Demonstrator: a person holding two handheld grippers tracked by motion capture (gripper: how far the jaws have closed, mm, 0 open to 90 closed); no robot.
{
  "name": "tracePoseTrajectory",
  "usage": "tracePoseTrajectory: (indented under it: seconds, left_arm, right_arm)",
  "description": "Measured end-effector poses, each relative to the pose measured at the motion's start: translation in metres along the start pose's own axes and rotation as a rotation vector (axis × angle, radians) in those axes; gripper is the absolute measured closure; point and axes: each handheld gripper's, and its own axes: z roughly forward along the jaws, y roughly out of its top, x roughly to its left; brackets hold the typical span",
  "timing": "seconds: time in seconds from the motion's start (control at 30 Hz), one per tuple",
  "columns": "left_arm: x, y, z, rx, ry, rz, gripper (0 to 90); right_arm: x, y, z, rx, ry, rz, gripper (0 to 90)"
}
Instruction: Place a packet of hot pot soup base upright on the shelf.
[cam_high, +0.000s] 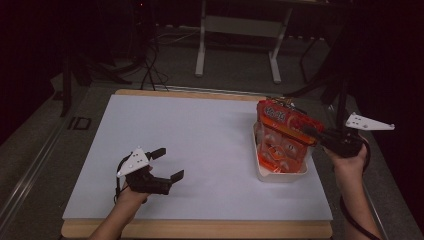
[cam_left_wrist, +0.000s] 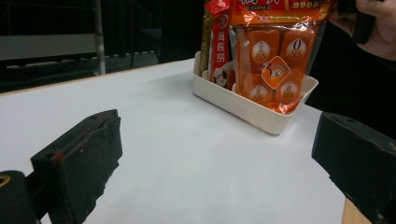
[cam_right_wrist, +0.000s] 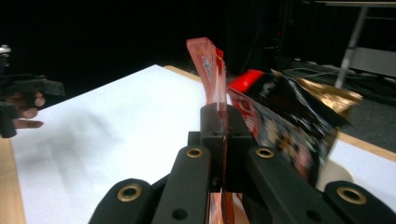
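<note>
Orange snack bag (cam_high: 281, 140) stands upright in white tray (cam_high: 280, 176) near right edge of white table (cam_high: 190, 145) — top edge pinched flat between right gripper (cam_high: 311, 133) jaws, pressed together on plastic. Right gripper view shows thin bag edge clamped between black jaws. Behind it in tray, red packet (cam_left_wrist: 219, 51) and dark crinkled bag (cam_right_wrist: 299, 116). Left gripper (cam_high: 167, 163) low over table, well apart from tray — jaws spread wide, nothing between.

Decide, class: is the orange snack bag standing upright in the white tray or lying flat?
Upright. The orange snack bag stands on end in the white tray, its top edge pinched by the right gripper.
</note>
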Motion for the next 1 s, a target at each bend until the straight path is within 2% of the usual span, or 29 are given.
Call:
tracePoseTrajectory:
  seconds: [0.1, 0.17, 0.23, 0.37, 0.43, 0.57, 0.63, 0.83, 1.0]
  left_arm:
    - [0.0, -0.002, 0.001, 0.013, -0.003, 0.005, 2.4]
    - [-0.002, -0.002, 0.002, 0.017, -0.005, 0.005, 2.4]
    - [-0.003, -0.002, 0.003, 0.019, -0.004, 0.013, 2.4]
    - [-0.003, -0.001, 0.003, 0.02, -0.004, 0.022, 2.4]
    - [-0.003, -0.002, 0.003, 0.023, -0.005, 0.017, 2.4]
    - [-0.003, -0.005, 0.003, 0.026, -0.005, 0.015, 2.4]
    - [-0.003, -0.006, 0.003, 0.022, -0.006, 0.016, 2.4]
    - [-0.004, -0.008, 0.003, 0.027, -0.012, 0.018, 2.4]
    - [-0.004, -0.01, 0.002, 0.025, -0.016, 0.017, 2.5]
  right_arm:
    - [-0.004, -0.009, -0.005, 0.019, 0.015, 0.028, 90.0]
    - [-0.005, -0.015, -0.009, 0.025, 0.0, 0.038, 89.8]
    - [-0.008, -0.018, -0.015, 0.005, -0.014, 0.056, 88.9]
    - [-0.007, -0.019, -0.018, 0.005, -0.033, 0.045, 81.6]
    - [-0.005, -0.016, -0.019, -0.02, -0.03, 0.052, 71.9]
    - [0.005, -0.004, -0.018, -0.032, -0.043, 0.024, 64.5]
    - [0.01, 0.001, -0.017, -0.041, -0.055, 0.009, 57.0]
    - [0.021, 0.016, -0.016, -0.07, -0.05, 0.003, 50.2]
    - [0.034, 0.03, -0.013, -0.104, -0.035, -0.028, 42.2]
